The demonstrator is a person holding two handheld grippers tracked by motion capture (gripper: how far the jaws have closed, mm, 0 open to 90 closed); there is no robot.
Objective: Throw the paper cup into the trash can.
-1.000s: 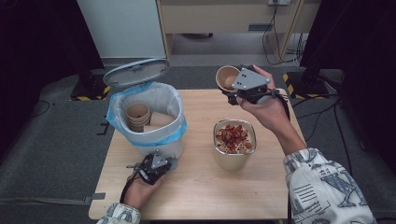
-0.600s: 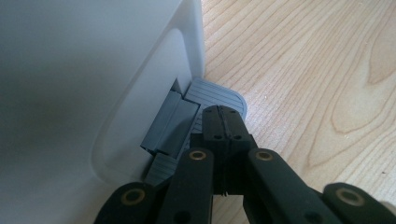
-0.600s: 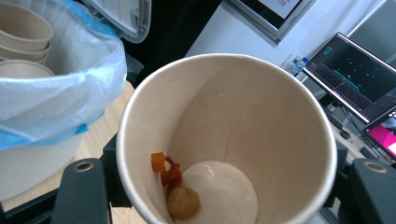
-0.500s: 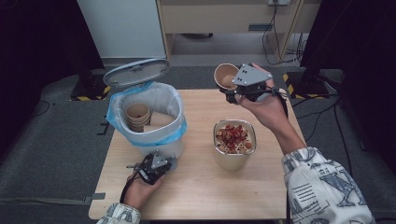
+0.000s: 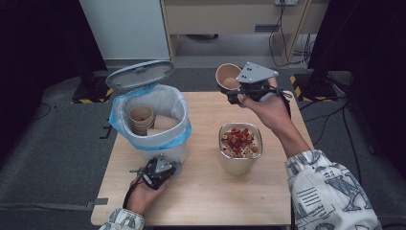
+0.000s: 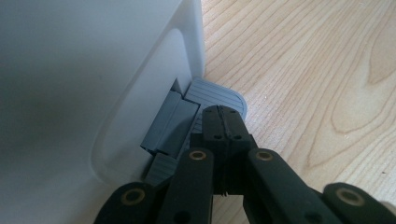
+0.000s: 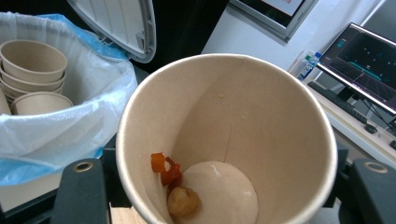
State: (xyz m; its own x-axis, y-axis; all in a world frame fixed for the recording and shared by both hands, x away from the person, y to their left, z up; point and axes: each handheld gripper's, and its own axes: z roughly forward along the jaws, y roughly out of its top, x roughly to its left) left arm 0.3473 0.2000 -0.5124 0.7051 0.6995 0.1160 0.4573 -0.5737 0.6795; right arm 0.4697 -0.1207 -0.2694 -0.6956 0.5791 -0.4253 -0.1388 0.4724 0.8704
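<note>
My right gripper (image 5: 233, 91) is shut on a brown paper cup (image 5: 228, 76), held tilted above the table's far edge. In the right gripper view the cup (image 7: 261, 121) sits between the two jaws, and a few food scraps (image 7: 182, 198) cling near its bottom. My left gripper (image 5: 167, 170) is shut, its closed tip (image 6: 223, 116) resting on the grey pedal (image 6: 217, 93) of a white bin (image 5: 160, 146). The bin's lid (image 5: 139, 74) stands raised. Inside the blue liner, stacked paper cups (image 5: 141, 119) show.
A metal container (image 5: 239, 163) of reddish food scraps (image 5: 238, 140) stands right of centre on the wooden table (image 5: 201, 196). The bin takes the table's left half. A desk with a monitor (image 7: 364, 65) lies beyond the cup in the right gripper view.
My right gripper has drifted slightly to the left with the cup. The left gripper has stayed on the pedal and the lid has stayed up.
</note>
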